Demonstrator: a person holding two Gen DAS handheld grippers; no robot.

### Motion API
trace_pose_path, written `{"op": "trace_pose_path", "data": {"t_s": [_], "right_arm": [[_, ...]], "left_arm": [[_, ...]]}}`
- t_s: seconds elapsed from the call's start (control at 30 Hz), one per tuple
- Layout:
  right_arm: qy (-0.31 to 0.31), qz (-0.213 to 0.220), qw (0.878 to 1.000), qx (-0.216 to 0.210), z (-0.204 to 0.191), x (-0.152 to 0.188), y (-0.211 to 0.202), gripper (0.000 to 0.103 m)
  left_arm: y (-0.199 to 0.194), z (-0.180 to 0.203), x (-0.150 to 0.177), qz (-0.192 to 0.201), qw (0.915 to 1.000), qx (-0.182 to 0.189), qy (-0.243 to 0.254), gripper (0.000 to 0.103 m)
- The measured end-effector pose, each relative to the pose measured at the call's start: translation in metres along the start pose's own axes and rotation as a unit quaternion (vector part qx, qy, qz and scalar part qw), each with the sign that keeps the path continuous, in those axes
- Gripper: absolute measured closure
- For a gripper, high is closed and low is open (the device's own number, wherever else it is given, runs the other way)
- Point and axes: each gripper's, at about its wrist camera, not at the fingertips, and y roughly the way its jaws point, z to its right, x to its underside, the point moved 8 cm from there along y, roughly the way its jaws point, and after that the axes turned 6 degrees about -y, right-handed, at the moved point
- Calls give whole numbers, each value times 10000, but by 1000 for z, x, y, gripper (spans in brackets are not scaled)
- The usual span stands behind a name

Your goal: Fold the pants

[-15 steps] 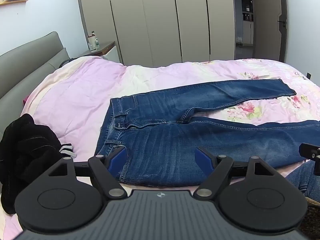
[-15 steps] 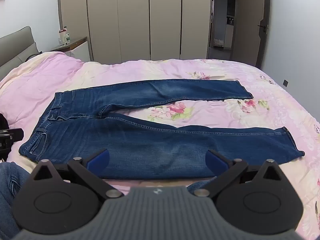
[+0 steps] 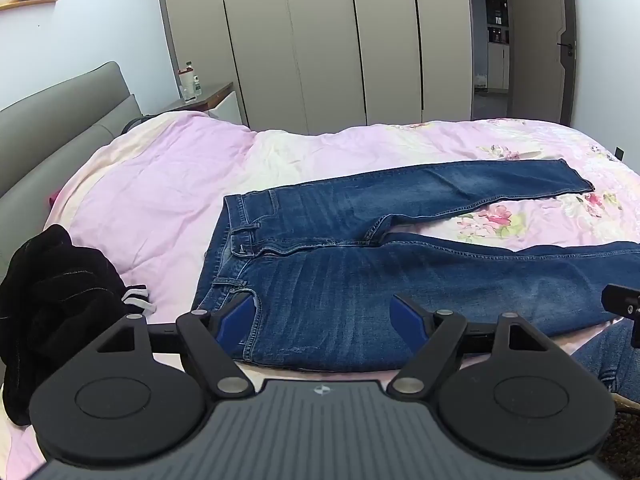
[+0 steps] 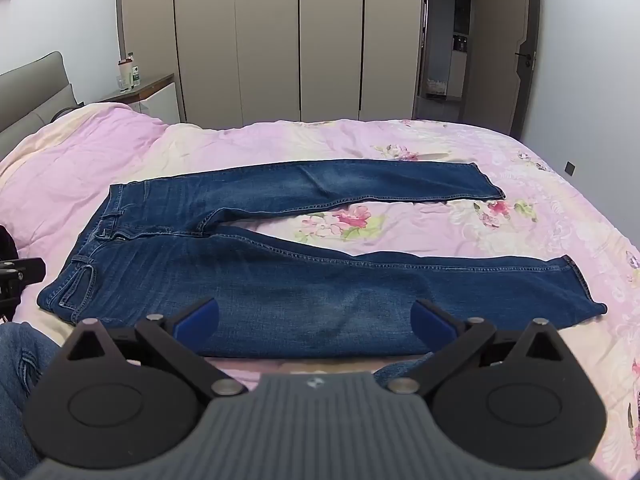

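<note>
Jeans (image 4: 256, 280) lie flat and unfolded on the pink floral bedspread (image 4: 520, 216), waistband to our left, both legs splayed out to the right with a gap of bedspread between them; the near leg runs along the bed's near edge. We hold both tools above that near edge, tilted down at it. Left gripper (image 3: 324, 312) has its jaws spread wide with nothing between them, hovering over the waist and hip pocket area. Right gripper (image 4: 314, 316) is equally wide and empty, over the thigh-to-knee stretch of the near leg.

Risks as we judge them: the legs are not parallel, so lifting the near leg over the far one could leave hems mismatched and the crotch seam twisted. Pinching only the top denim layer would drag the front panel and leave the back one bunched. The soft quilt may get caught along with the denim if we go in too deep. The near leg sits close to the bed edge, so a sloppy pull might slide it off. A black garment pile (image 3: 52, 304) sits just beside the waistband on the left and could snag a wide sweep.

Against the earlier frames, nothing differs: jeans lie the same, both tools sit at the same place, jaws equally wide, no contact made
</note>
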Motion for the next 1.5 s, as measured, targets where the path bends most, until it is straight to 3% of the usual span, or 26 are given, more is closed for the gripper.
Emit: {"op": "trace_pose_path", "data": {"t_s": [1.5], "right_arm": [[-33,-1,10000,14,1,0,-2,5]], "left_arm": [[1,-3,0,17,10000,13,-8,13]]}}
